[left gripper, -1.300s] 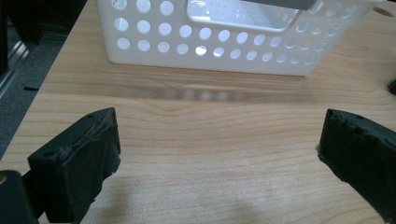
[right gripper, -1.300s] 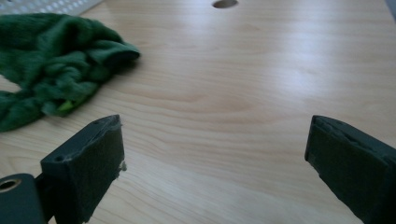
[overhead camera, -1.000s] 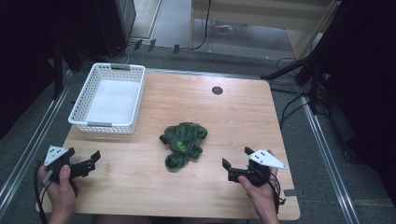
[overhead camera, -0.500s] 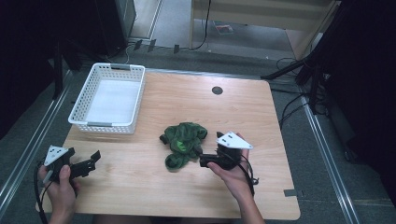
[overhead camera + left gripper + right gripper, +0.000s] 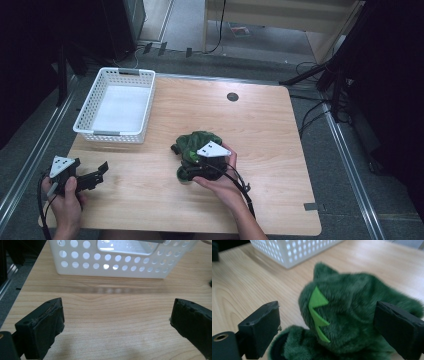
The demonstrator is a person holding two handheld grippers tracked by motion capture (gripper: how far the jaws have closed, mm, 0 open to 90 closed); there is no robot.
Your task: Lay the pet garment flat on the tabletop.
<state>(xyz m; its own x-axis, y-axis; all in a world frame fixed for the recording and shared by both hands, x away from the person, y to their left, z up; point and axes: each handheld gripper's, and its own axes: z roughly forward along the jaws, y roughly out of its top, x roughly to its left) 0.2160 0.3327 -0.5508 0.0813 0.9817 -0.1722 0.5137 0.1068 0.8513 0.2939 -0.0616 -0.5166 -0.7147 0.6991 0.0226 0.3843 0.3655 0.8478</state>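
While agape, right tool (image 5: pixel 327 332) astride green plush (image 5: pixel 352 312)

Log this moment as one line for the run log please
right gripper: open, jaws astride green plush toy | left gripper: open, idle over bare table | white basket: empty

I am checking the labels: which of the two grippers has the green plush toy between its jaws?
The right gripper: its open jaws stand on either side of the green plush toy. The left gripper has bare table between its jaws.

My matt black fingers (image 5: pixel 260 326) look rough-edged; the toy (image 5: pixel 352 322) is fuzzy green plush, the basket (image 5: pixel 117 105) perforated white plastic, the desk (image 5: pixel 280 125) smooth wood.
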